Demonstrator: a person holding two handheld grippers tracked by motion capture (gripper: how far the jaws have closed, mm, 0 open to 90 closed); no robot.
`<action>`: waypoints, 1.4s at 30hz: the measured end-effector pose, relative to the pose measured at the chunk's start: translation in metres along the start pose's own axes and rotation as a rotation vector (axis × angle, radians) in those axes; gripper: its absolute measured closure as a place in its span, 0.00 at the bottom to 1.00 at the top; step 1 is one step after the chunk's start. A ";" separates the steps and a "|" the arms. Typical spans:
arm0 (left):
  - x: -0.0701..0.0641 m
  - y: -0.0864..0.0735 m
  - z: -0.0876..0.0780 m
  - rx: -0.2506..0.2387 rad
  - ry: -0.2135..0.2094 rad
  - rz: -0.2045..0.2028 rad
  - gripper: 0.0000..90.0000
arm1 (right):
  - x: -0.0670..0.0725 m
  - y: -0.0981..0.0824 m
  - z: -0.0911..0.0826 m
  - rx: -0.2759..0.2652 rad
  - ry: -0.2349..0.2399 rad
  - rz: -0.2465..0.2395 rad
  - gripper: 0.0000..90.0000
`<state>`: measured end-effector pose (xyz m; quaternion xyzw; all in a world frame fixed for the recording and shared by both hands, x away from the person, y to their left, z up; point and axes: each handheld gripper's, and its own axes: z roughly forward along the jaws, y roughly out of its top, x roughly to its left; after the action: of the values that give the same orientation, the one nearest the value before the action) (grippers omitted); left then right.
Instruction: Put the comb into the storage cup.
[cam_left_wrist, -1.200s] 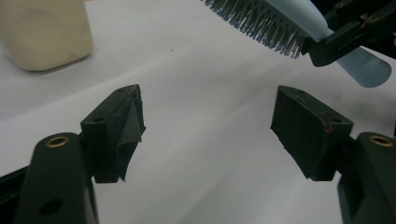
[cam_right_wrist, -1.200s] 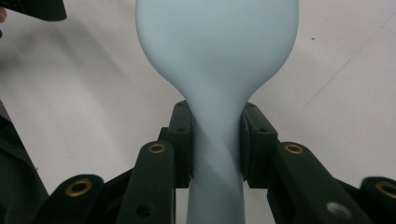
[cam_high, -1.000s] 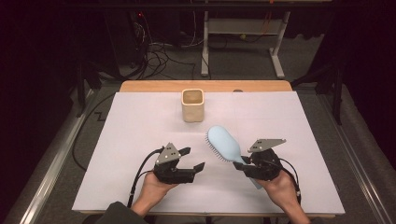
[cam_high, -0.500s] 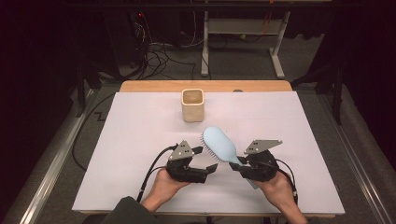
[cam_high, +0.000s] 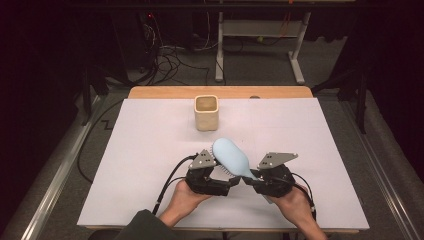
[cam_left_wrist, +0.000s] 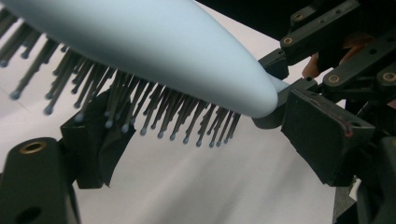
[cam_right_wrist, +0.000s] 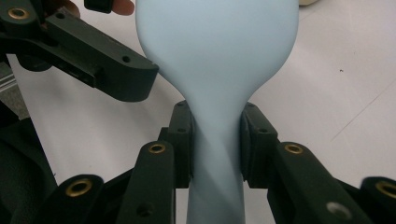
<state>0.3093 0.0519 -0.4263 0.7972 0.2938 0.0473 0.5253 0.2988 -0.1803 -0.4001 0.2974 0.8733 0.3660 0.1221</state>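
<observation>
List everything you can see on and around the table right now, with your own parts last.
Brush: one, light blue, dark bristles, held above the table's near middle, handle in the right gripper.
Cup: one, beige, upright, far middle of the sheet.
Sheet: one, white, covering the table.
Table: one, wooden, far edge bare.
Frame: one, white, on the floor behind.
Cables: several, dark, floor behind.
Left gripper: one, black, open, jaws under the bristles.
Right gripper: one, black, shut on the brush handle.
Hands: two, near edge.

Cup (cam_high: 206, 112) alone ahead, apparently open tabletop (cam_high: 150, 135) all around.
</observation>
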 end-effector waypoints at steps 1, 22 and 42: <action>0.000 0.000 0.000 0.001 0.000 -0.005 0.20 | 0.000 0.000 0.000 -0.001 0.000 -0.002 0.79; 0.003 0.010 -0.001 0.023 -0.017 -0.094 0.31 | 0.013 0.009 0.013 0.016 -0.006 -0.056 0.79; 0.004 0.019 -0.023 0.005 -0.054 -0.174 0.53 | 0.016 0.015 0.020 -0.015 0.041 -0.033 0.79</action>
<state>0.3117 0.0677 -0.4009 0.7711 0.3477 -0.0207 0.5330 0.3013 -0.1510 -0.4039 0.2747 0.8777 0.3763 0.1125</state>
